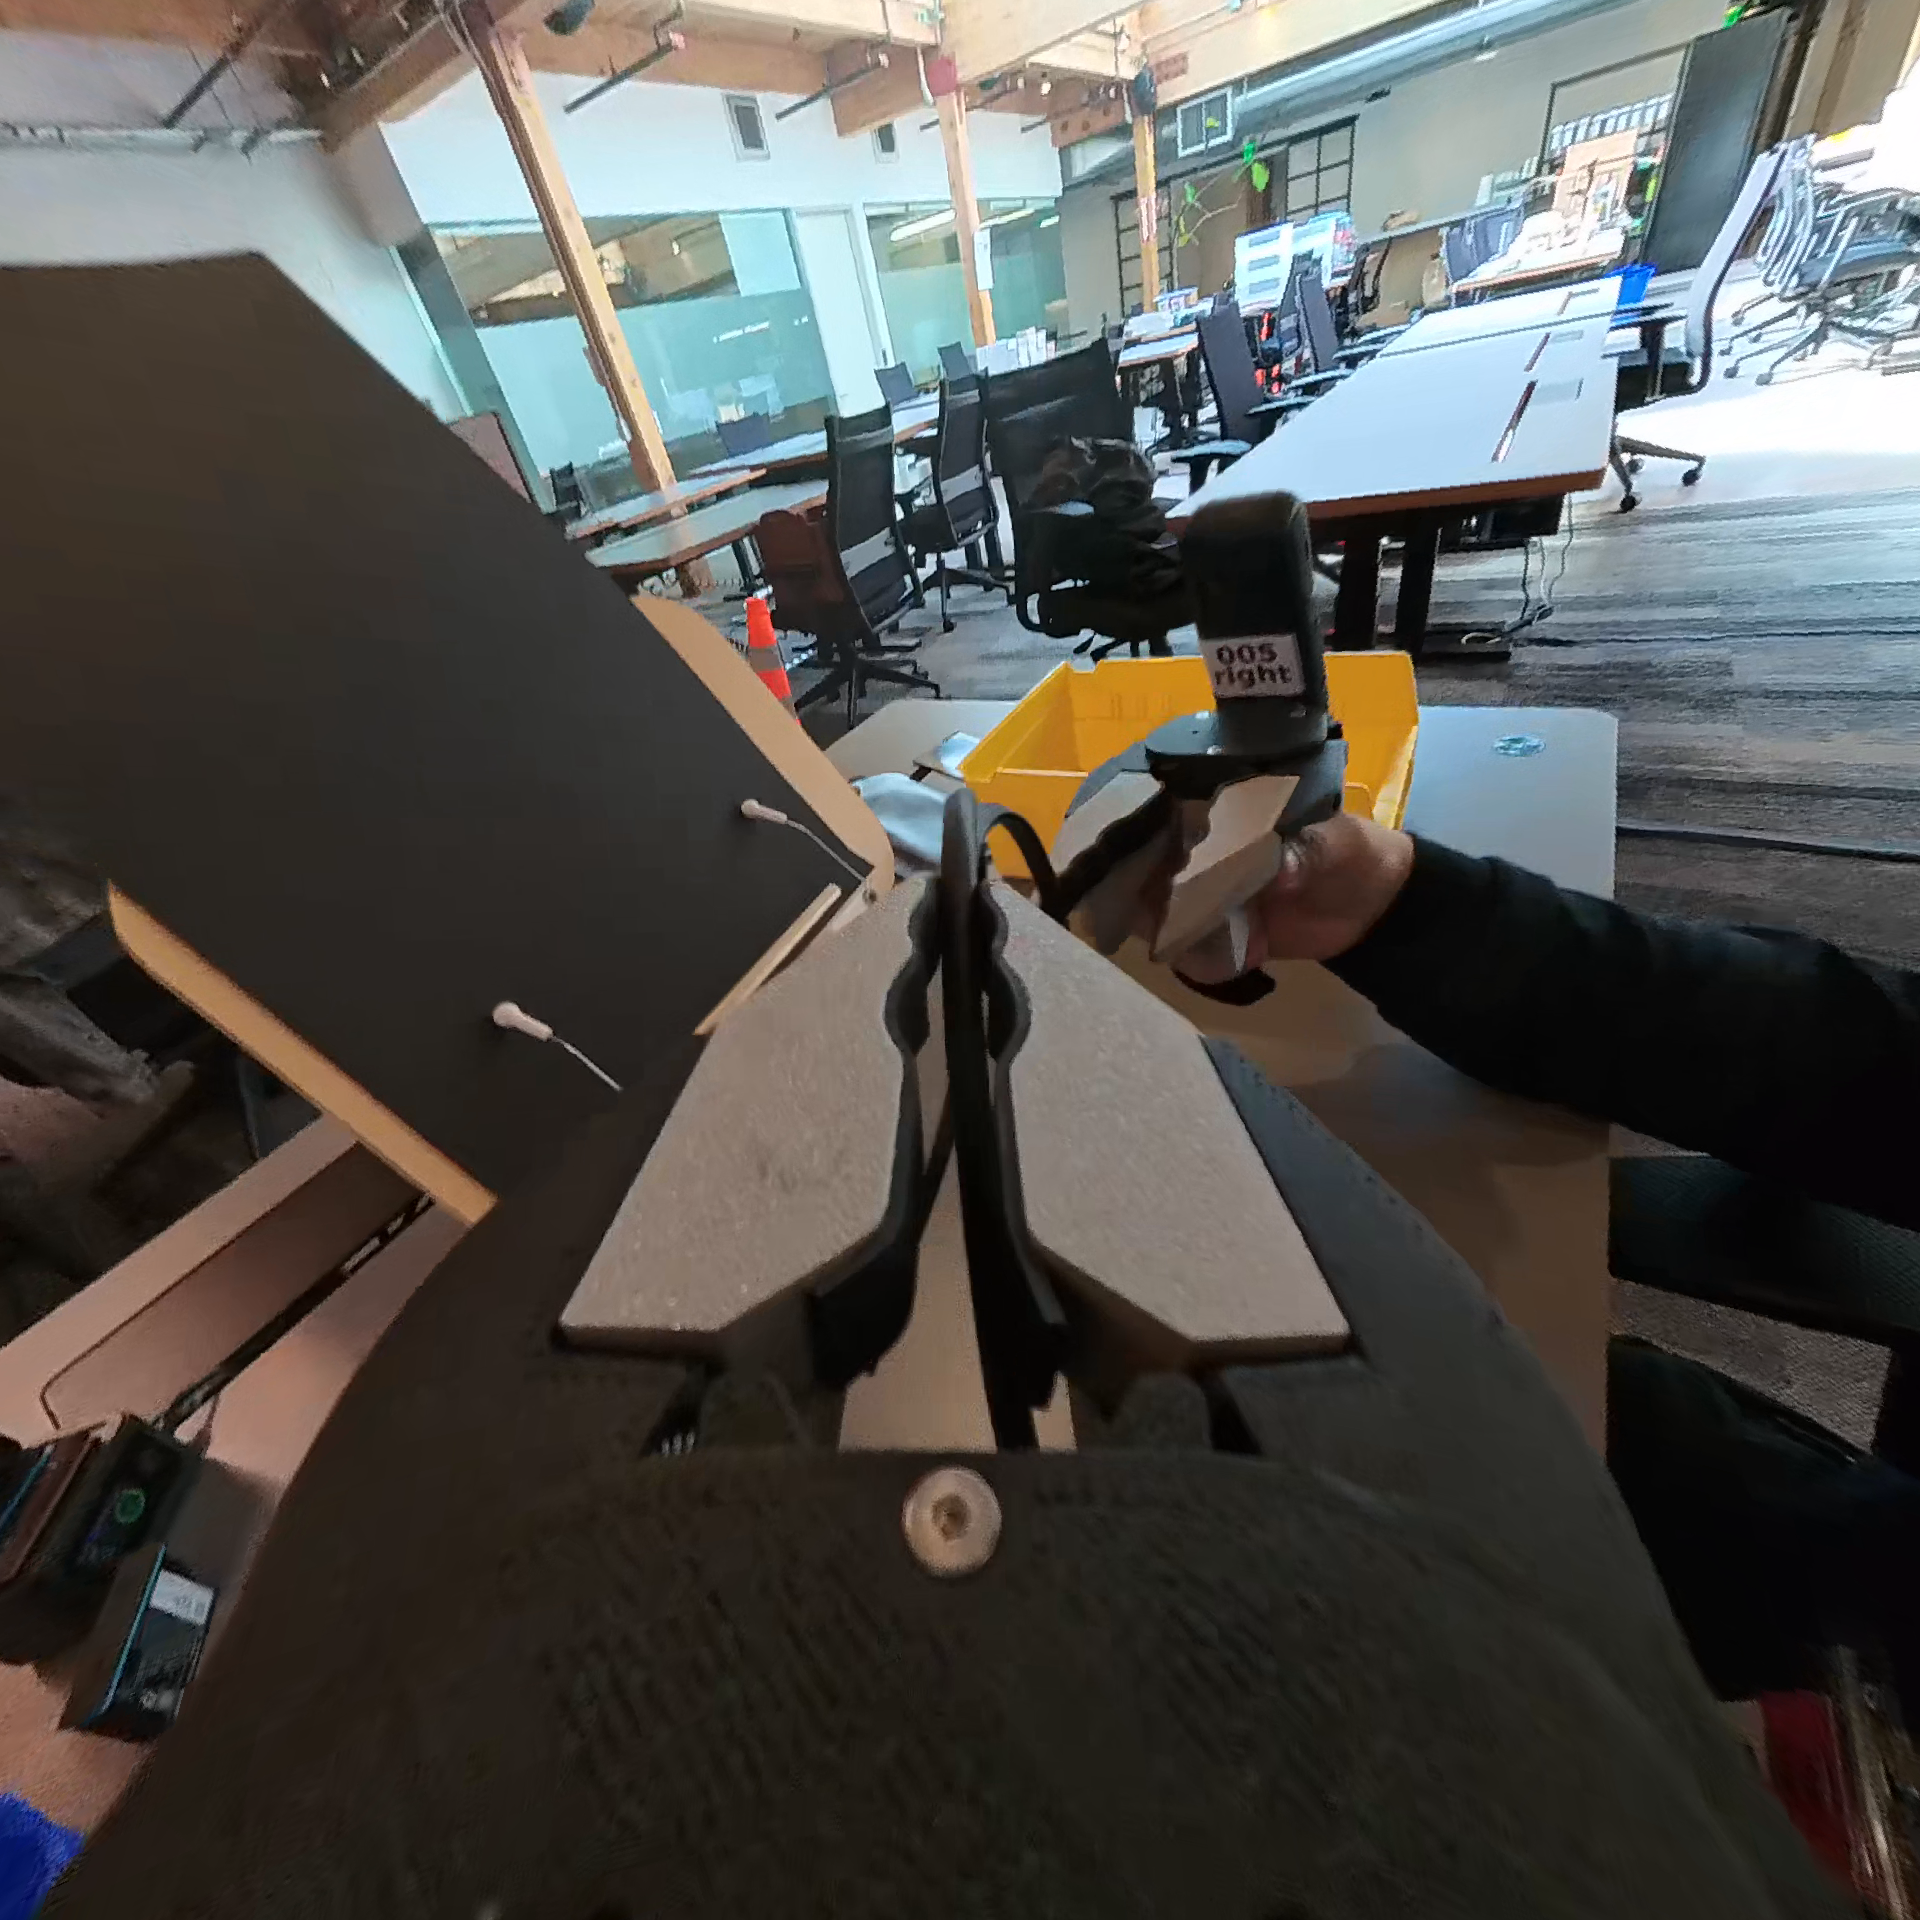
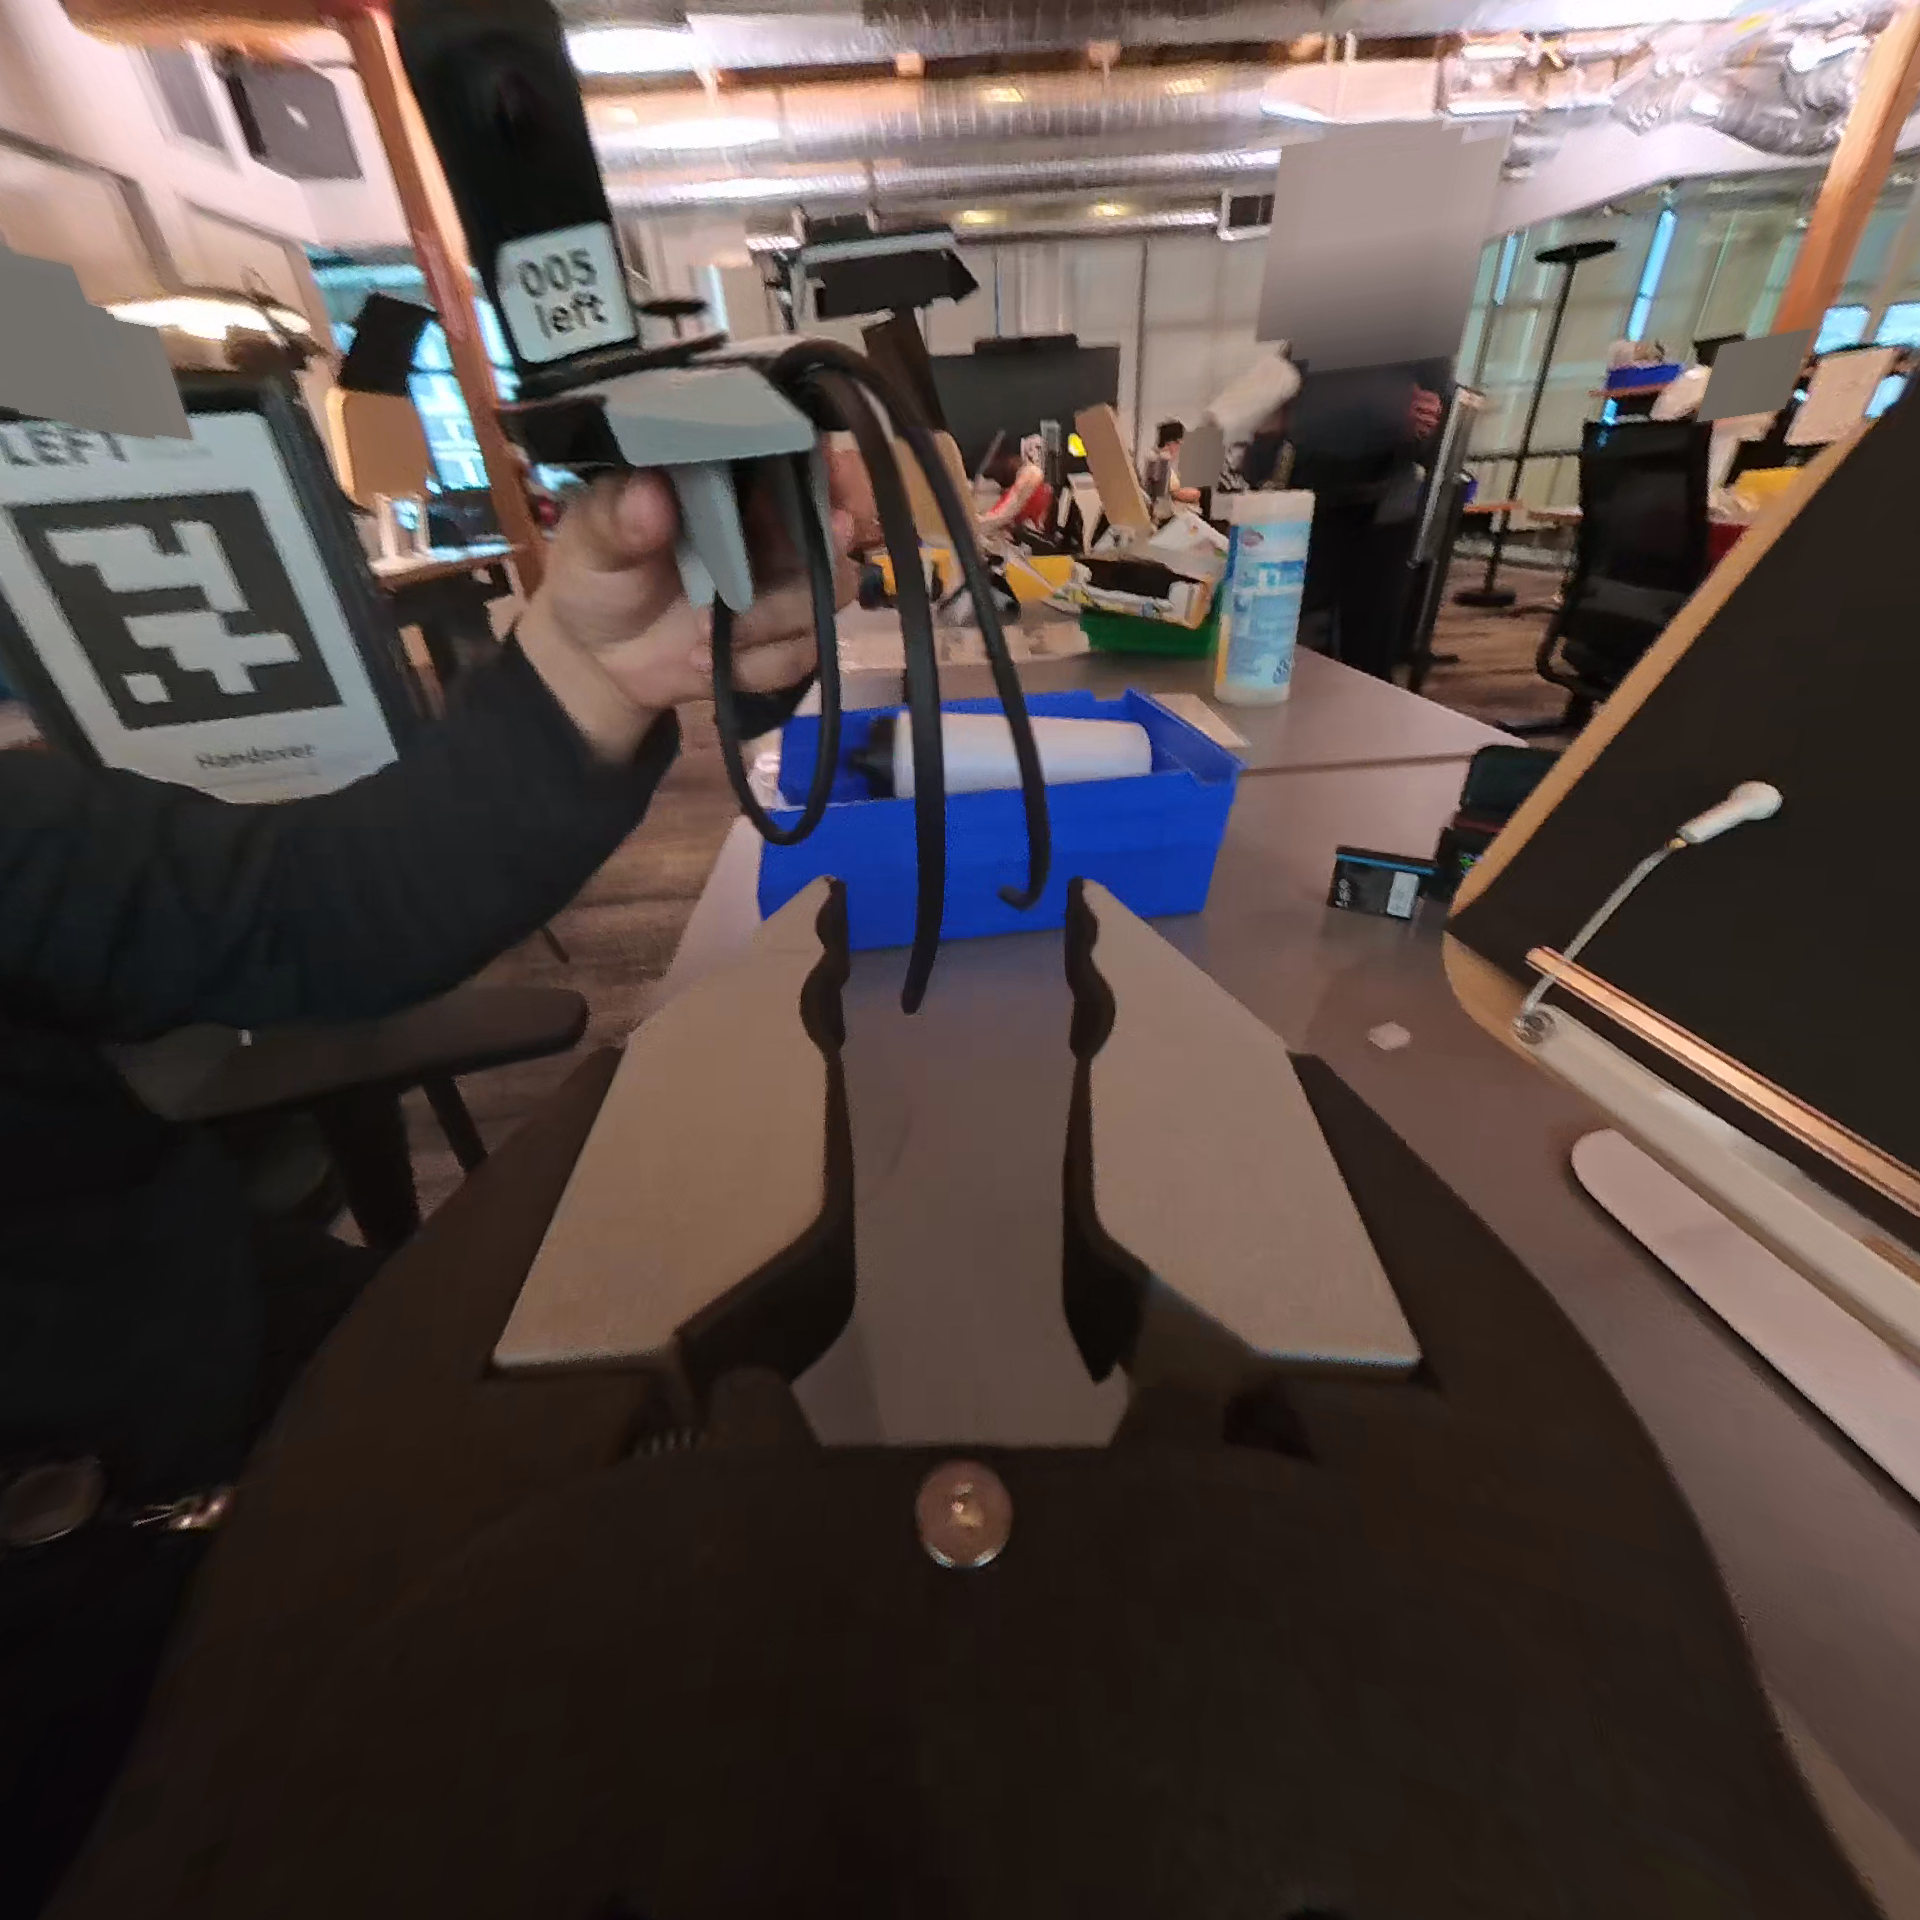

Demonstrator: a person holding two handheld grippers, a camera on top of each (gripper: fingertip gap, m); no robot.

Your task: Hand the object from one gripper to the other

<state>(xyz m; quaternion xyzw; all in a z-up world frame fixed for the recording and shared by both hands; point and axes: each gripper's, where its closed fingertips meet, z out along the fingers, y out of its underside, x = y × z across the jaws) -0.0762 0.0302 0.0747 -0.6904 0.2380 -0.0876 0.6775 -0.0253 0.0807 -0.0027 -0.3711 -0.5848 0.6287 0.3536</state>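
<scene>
- My left gripper (image 1: 961, 935) is pinching the black cable (image 2: 914, 665), which is dangling above the blue bin (image 2: 997, 831).
- My right gripper (image 2: 951, 935) fingers are gaping wide; the swaying strands could be slipping past them.

The grey bench (image 2: 1351, 997) carries a blue plastic bin (image 2: 997, 842) at its far side, with a white bottle (image 2: 997, 753) lying on its side inside. Toward the right edge sit a small black battery-like block (image 2: 1377, 891) and a dark box (image 2: 1496, 779) behind it, too blurred to identify. In the left wrist view a yellow bin (image 1: 1081, 717) stands on the bench (image 1: 1507, 790), with a pale crumpled cloth or bag (image 1: 904, 805) just beside it.
</scene>
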